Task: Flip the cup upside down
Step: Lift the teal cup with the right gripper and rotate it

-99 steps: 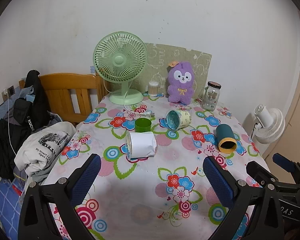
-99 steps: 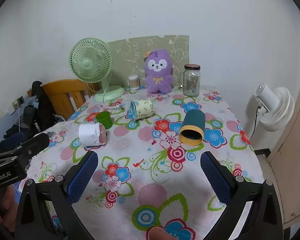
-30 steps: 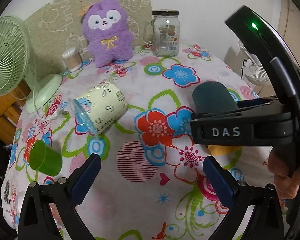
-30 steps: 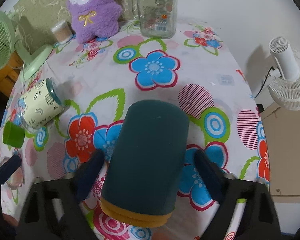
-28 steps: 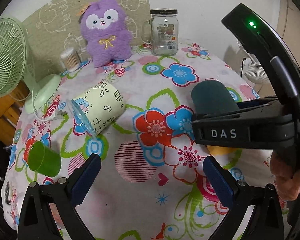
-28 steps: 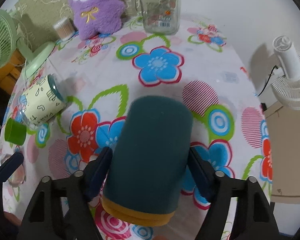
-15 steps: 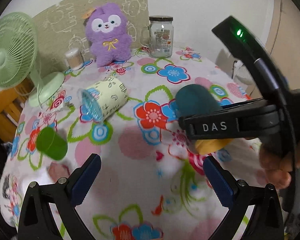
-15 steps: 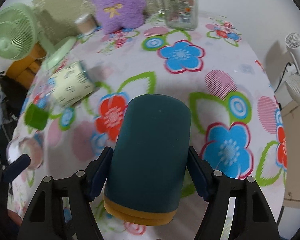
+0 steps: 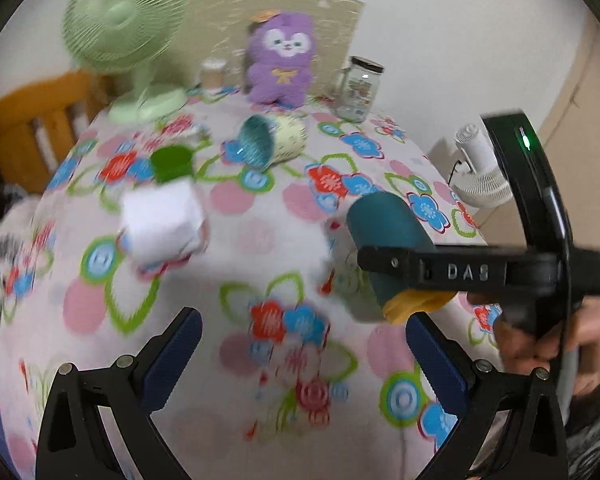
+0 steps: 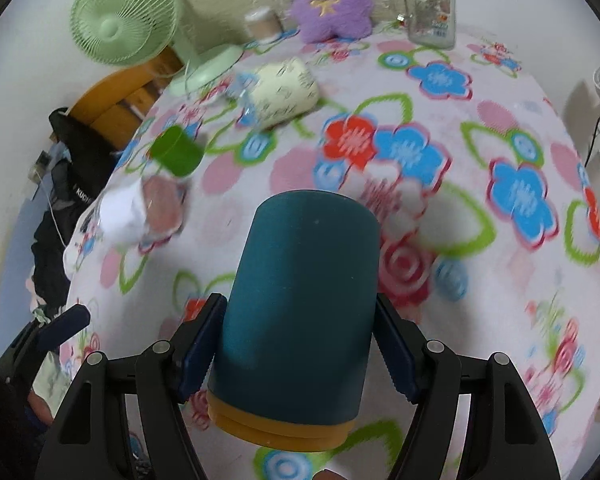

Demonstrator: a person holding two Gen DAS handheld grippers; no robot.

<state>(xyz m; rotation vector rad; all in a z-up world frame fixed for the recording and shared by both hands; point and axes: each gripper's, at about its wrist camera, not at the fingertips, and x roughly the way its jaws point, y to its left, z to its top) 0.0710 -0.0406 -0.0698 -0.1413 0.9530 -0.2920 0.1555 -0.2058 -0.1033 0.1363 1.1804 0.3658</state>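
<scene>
A dark teal cup (image 10: 300,300) with a yellow rim is held off the table in my right gripper (image 10: 298,348), bottom pointing away, rim toward the camera. Both blue pads (image 10: 198,354) press its sides. In the left wrist view the teal cup (image 9: 384,224) hangs at the right, clamped by the black right gripper (image 9: 440,270). My left gripper (image 9: 300,350) is open and empty above the floral tablecloth (image 9: 260,240).
On the table lie a white cup (image 9: 160,220), a green cup (image 9: 170,162) and a cream patterned cup (image 9: 276,146). At the back stand a green fan (image 9: 128,28), a purple plush (image 9: 280,64) and a glass jar (image 9: 358,88). A wooden chair (image 9: 24,120) is left.
My right gripper closed on the teal cup and lifted it off the table, moving back and left. My left gripper pulled back and left, bringing the white cup into view.
</scene>
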